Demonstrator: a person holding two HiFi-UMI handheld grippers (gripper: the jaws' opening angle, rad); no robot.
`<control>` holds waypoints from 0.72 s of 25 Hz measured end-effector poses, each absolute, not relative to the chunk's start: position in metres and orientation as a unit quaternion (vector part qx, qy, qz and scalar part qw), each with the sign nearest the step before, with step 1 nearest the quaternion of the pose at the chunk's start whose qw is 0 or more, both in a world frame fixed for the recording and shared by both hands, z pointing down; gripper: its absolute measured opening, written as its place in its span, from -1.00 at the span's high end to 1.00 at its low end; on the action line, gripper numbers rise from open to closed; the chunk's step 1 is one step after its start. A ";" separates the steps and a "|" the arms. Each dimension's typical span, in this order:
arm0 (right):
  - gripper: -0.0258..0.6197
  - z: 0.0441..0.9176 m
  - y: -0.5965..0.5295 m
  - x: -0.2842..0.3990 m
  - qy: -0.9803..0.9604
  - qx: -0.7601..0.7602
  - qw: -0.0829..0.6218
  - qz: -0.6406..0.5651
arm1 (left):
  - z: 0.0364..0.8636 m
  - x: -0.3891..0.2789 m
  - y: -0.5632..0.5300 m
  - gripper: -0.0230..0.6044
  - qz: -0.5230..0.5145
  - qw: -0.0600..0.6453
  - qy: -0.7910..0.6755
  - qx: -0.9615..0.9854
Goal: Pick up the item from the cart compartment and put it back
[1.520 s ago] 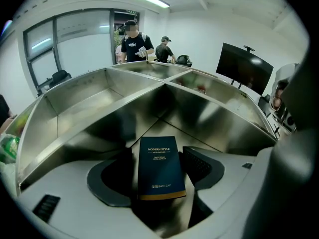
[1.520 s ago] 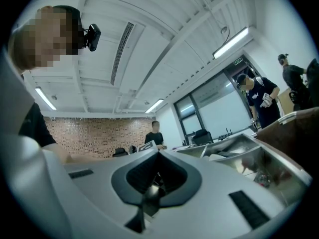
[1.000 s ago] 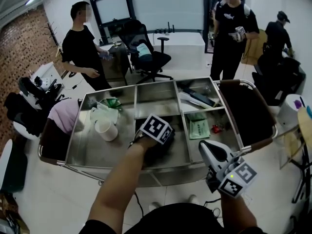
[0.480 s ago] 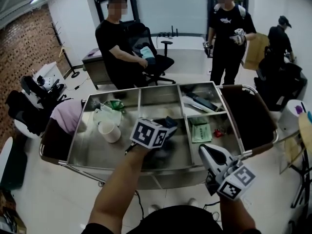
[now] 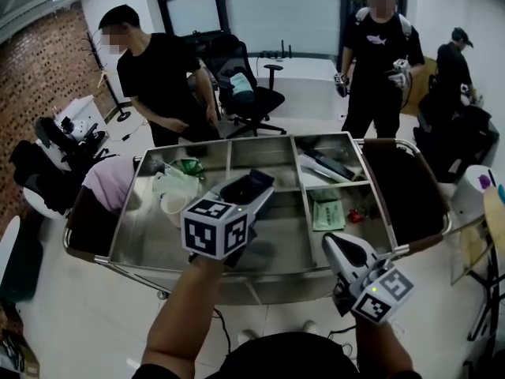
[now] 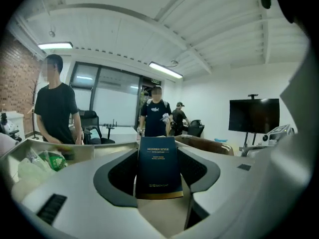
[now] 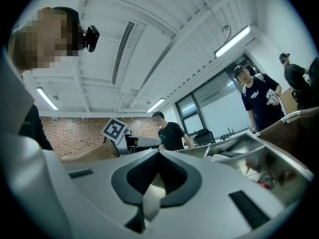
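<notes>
My left gripper [image 5: 254, 189] is shut on a dark blue box [image 5: 246, 186] and holds it in the air above the middle front compartment [image 5: 280, 243] of the steel cart [image 5: 237, 272]. In the left gripper view the box [image 6: 158, 166] stands upright between the jaws of the left gripper [image 6: 158, 156], its gold-lettered face toward the camera. My right gripper [image 5: 341, 243] hovers at the cart's front right corner. In its own view the right gripper [image 7: 158, 153] has its jaws together with nothing between them.
A white cup [image 5: 170, 204] and green bags [image 5: 183, 168] lie in the left compartment, a green packet [image 5: 321, 209] and a small red thing [image 5: 355, 214] at the right. A person in black [image 5: 162, 77] stands behind the cart, another [image 5: 379, 54] farther back, by an office chair [image 5: 245, 85].
The left gripper has risen out of the middle front compartment with the dark box in it. The person behind the cart has shifted about. The right gripper has stayed put.
</notes>
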State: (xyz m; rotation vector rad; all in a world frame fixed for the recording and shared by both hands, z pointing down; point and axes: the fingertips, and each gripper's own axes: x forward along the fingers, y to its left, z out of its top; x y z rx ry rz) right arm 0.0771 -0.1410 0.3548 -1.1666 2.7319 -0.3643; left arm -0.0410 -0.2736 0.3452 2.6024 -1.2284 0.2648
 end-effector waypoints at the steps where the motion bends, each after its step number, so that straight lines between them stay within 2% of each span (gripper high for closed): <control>1: 0.88 0.355 -0.141 0.077 0.910 -0.389 0.075 -0.121 | 0.337 -0.046 -0.269 0.14 0.075 0.118 -0.431 0.892; 10: 0.88 0.358 -0.142 0.075 0.912 -0.384 0.073 -0.124 | 0.293 -0.091 -0.213 0.14 -0.029 0.062 -0.485 0.872; 18: 0.88 0.353 -0.144 0.069 0.917 -0.372 0.072 -0.122 | 0.292 -0.109 -0.168 0.14 -0.034 0.024 -0.506 0.861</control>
